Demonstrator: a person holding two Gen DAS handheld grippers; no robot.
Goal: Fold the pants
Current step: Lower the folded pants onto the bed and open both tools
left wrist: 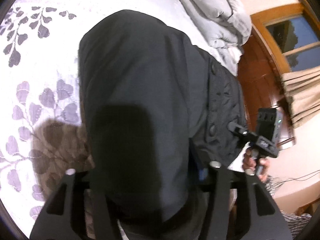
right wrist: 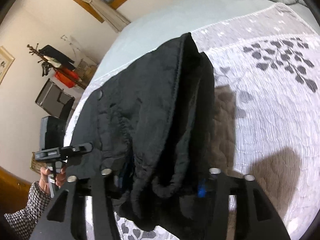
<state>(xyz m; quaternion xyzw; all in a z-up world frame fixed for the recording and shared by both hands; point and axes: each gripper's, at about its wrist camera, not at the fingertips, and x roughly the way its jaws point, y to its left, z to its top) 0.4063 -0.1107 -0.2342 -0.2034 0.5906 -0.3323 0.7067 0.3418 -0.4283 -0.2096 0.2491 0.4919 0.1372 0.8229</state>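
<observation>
Black pants (left wrist: pixel 140 84) spread over leaf-patterned bedspread (left wrist: pixel 40 80), filling centre of both views. Left gripper (left wrist: pixel 143 170) at lower centre, jaws apart, cloth between, pads not pressing. Right gripper (right wrist: pixel 160 173) likewise released, waistband folds between its 2 fingers.

Bright indoor light, fisheye views, soft with motion blur

The white bedspread (left wrist: pixel 50 64) glares; brown shadows fall across it, and the frame edges curve into black corners.

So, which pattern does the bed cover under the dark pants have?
The white bed cover bears grey-purple leaf sprigs; the left wrist view shows it best.
</observation>
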